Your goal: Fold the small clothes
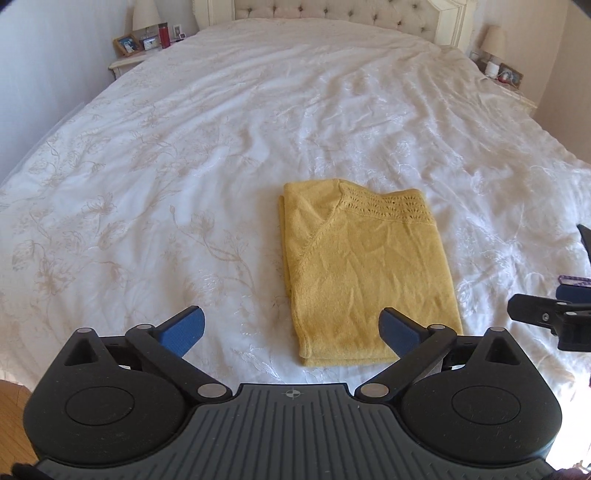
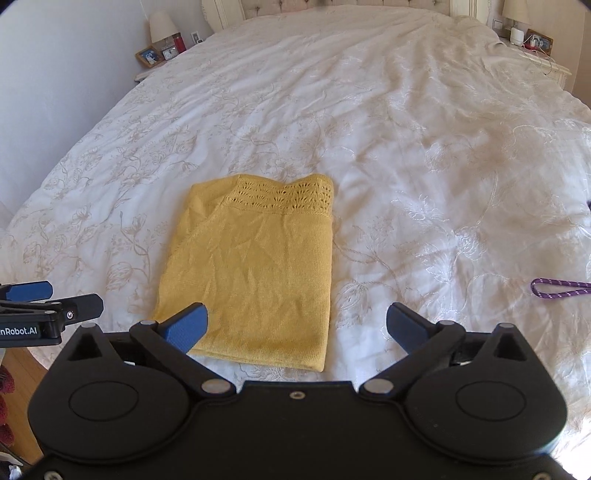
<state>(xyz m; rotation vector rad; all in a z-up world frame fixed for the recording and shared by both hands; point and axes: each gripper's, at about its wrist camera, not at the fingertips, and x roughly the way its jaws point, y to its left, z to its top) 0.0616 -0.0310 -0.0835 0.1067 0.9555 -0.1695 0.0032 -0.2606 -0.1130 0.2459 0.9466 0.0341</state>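
A yellow knit top point(image 1: 364, 273) lies folded into a neat rectangle on the white bedspread point(image 1: 184, 166), its lace-patterned edge at the far end. It also shows in the right wrist view point(image 2: 255, 273). My left gripper point(image 1: 291, 328) is open and empty, held above the near edge of the top, its right finger over the top's near right corner. My right gripper point(image 2: 297, 325) is open and empty, its left finger over the top's near left corner. Each gripper shows at the edge of the other's view.
The bed's near edge lies just below the grippers, with wooden floor point(image 1: 14, 398) at the lower left. A purple cord loop point(image 2: 557, 288) lies on the bedspread at the right. Nightstands with lamps and picture frames point(image 1: 127, 44) flank the tufted headboard point(image 1: 332, 9).
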